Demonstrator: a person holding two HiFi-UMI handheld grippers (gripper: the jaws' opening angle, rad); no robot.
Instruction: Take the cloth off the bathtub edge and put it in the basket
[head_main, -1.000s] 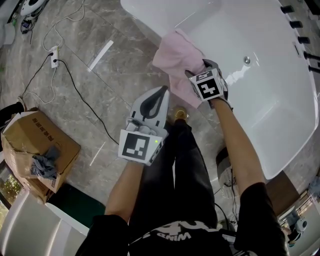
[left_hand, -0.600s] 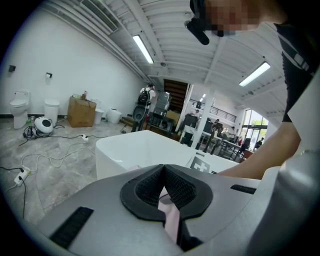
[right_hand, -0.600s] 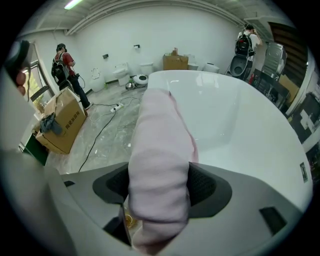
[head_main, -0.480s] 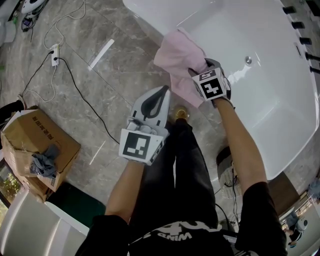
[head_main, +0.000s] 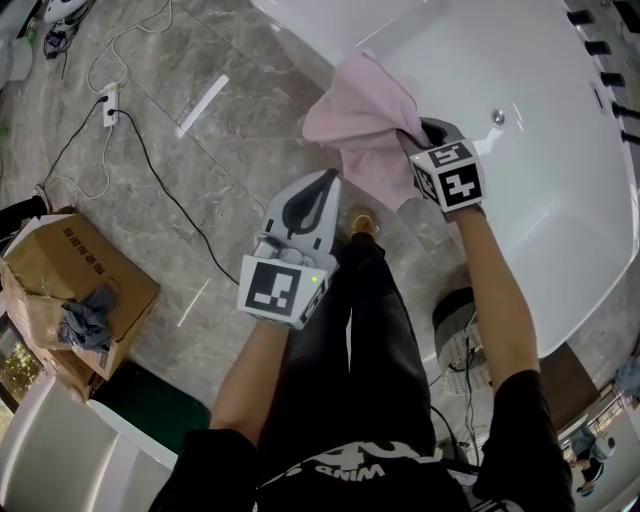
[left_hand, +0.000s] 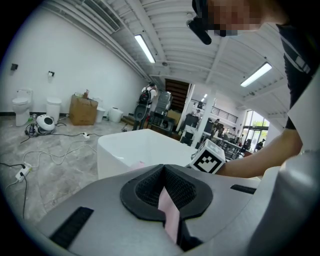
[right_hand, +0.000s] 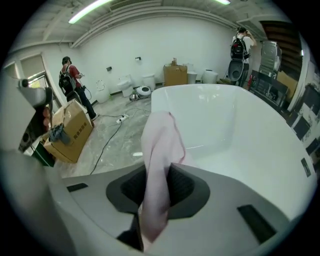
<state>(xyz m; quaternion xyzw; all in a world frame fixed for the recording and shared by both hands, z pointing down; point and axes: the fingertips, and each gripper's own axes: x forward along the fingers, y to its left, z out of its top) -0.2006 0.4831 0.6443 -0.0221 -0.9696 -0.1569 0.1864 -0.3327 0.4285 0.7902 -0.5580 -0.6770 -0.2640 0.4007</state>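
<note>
A pink cloth (head_main: 362, 128) hangs bunched over the near rim of the white bathtub (head_main: 545, 120), lifted up from it. My right gripper (head_main: 420, 138) is shut on the cloth's right side; its jaws have just been closing with the cloth between them. In the right gripper view the cloth (right_hand: 160, 147) rises out of the right gripper (right_hand: 157, 186) in front of the tub (right_hand: 225, 125). My left gripper (head_main: 325, 182) is held over the floor, left of the cloth and apart from it, jaws together. The left gripper (left_hand: 164, 192) shows a thin pink strip in its slit.
An open cardboard box (head_main: 75, 275) with a grey rag (head_main: 85, 322) in it stands on the grey stone floor at the left; the box (right_hand: 75, 131) also shows in the right gripper view. A power strip with black cable (head_main: 108, 100) lies beyond it. The person's legs stand below the tub.
The right gripper has closed on the pink cloth and risen, lifting it off the tub edge and slightly right. The left gripper has stayed in place.
</note>
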